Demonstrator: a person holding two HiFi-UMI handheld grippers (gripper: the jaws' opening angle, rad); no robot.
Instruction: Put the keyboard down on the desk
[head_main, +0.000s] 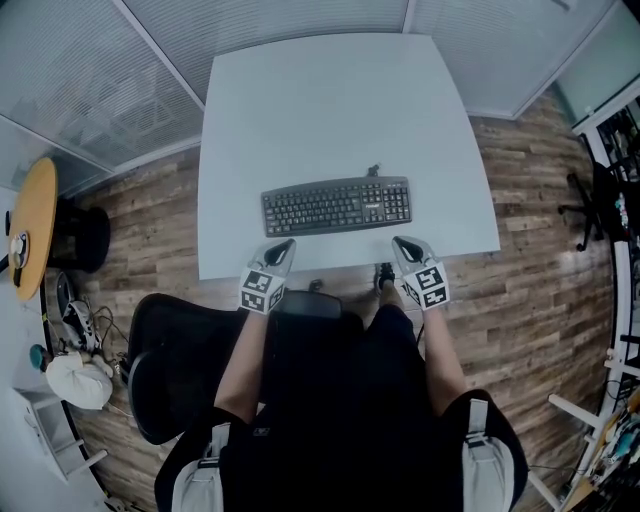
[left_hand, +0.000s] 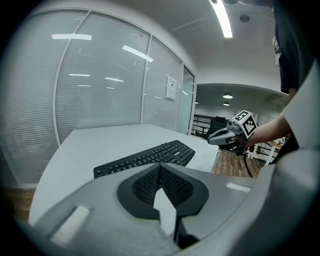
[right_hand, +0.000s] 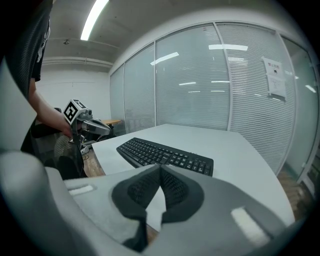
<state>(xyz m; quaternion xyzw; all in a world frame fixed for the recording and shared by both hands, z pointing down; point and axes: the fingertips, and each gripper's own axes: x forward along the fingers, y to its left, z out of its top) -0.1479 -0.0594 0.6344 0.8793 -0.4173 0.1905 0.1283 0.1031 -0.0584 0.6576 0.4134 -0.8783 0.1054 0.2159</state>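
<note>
- The black keyboard (head_main: 337, 206) lay flat on the white desk (head_main: 330, 110), just below the middle of the head view. Its long side ran parallel to the desk's near edge, keys up, with a short stub of cable at its upper right corner. Nothing propped it up or touched it, so I judged the setting-down done.
- It sat a little in from the near edge, about square to the seated person. I took that for a typing position, not a careless drop.
- The left gripper (head_main: 285, 244) hovered at the desk's near edge, lower left of the keyboard and clear of it. In its own view the jaws were shut tip to tip with nothing between them.
- The right gripper (head_main: 400, 242) mirrored it at the lower right, also off the keyboard. Its jaws were closed and empty too.
- Both tools pointed toward the keyboard's two ends, which suited a two-ended carry of a long, light thing. Empty and apart from it, they looked finished with it.
- The rest of the desk top was bare, so the keyboard had room on every side.
- Further out, a black office chair (head_main: 165, 370) stood at the lower left. A round wooden table (head_main: 35, 225) showed at the left edge, and a glass partition with blinds (head_main: 90, 80) filled the upper left.
</note>
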